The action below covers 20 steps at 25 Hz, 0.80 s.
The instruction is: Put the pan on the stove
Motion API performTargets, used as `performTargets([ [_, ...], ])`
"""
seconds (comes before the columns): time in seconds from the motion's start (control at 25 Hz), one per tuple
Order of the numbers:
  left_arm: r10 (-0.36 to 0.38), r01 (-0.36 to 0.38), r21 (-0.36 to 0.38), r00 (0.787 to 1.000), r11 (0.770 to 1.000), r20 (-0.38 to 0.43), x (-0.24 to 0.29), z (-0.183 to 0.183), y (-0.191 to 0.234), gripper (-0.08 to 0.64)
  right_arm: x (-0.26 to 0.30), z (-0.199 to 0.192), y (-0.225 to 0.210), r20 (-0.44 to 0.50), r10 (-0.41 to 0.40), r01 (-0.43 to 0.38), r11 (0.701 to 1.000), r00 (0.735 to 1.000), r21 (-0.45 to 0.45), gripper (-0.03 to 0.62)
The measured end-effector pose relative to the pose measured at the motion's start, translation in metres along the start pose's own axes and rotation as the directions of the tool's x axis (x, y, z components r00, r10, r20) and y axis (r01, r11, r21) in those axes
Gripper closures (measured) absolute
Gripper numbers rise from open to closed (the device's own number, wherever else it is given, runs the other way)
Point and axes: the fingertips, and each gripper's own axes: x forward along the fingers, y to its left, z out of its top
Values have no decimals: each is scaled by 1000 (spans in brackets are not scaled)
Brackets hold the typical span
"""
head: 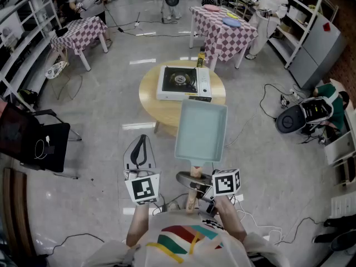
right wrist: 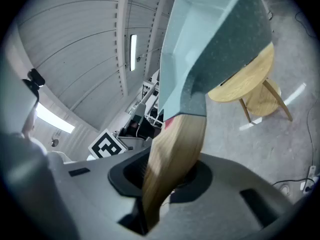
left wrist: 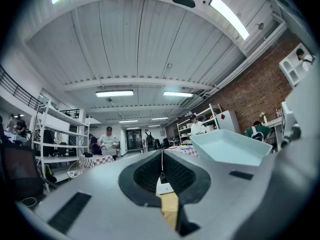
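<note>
Right gripper first: my jaws there are clamped on the pan's wooden handle, which runs up out of the pads at a slant. Head view shows the same grip, right gripper low in the frame, just in front of my body. Left gripper sits beside it, apart from the pan. Its jaws are together at the tips with nothing between them; the left gripper view agrees, with the pads meeting along a thin line.

Pan is pale blue and rectangular, held up in the air and pointing away from me. Its far edge overlaps the near rim of the round wooden table in the head view. It is not on the stove yet.

Stove is a white single-burner unit on that table, just past the pan's far edge. A bottle stands at the table's far rim behind the stove.

Farther back are two checked tables, one to each side. A person stands by the right one.
</note>
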Motion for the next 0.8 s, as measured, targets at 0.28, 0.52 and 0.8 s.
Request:
performTargets([
  [0.28,5,-5,-8,1000,1000,-19,8,-1,-2,552,0,8,-3,-11,7,-7,1000,1000,-7,518],
  [0.52,-3,3,2,1000,1000,-10,16,-2,-12,552,-4,15,-4,-15,13,-13,1000,1000,-8,518],
  [0.8,1,0,14,999,1000,-37,24,-6,-24,552,-17,22,-15,-18,12,-12,1000,1000,5,515],
])
